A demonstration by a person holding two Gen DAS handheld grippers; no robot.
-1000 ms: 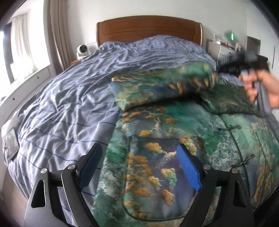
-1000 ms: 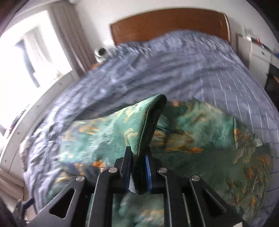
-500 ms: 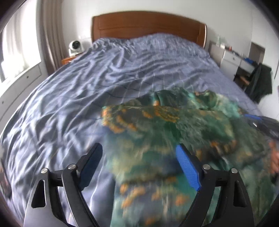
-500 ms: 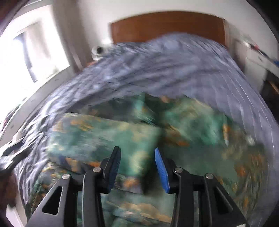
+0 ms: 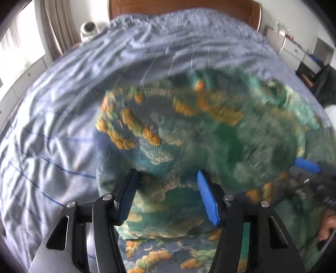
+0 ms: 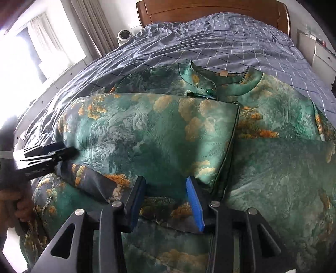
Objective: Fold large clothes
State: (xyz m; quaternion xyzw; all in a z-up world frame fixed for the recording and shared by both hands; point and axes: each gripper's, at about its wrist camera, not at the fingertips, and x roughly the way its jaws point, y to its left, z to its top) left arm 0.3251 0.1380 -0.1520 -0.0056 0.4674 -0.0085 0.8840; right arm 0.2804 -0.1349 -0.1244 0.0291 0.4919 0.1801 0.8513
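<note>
While the green jacket lies spread across the blue checked bedspread, I have both tools low over it with nothing clamped in either. My right gripper has its jaws parted by a moderate gap, blue pads facing each other, with cloth lying below the gap but not pinched. A sleeve is folded across the chest, its dark-piped cuff edge running down just right of that gripper, and the collar sits beyond it toward the wooden headboard.

In the left wrist view my left gripper stands wider open, its fingers straddling a stretch of the jacket without gripping it. That view is badly smeared, so I cannot tell the folds apart there. The right tool shows at its right edge, one blue pad visible above the cloth, with my hand on the handle below. From the right wrist view the left tool comes in at the left edge, touching or just above the fold of the sleeve; I cannot tell which. A small white camera sits beside the bed near the curtain.
</note>
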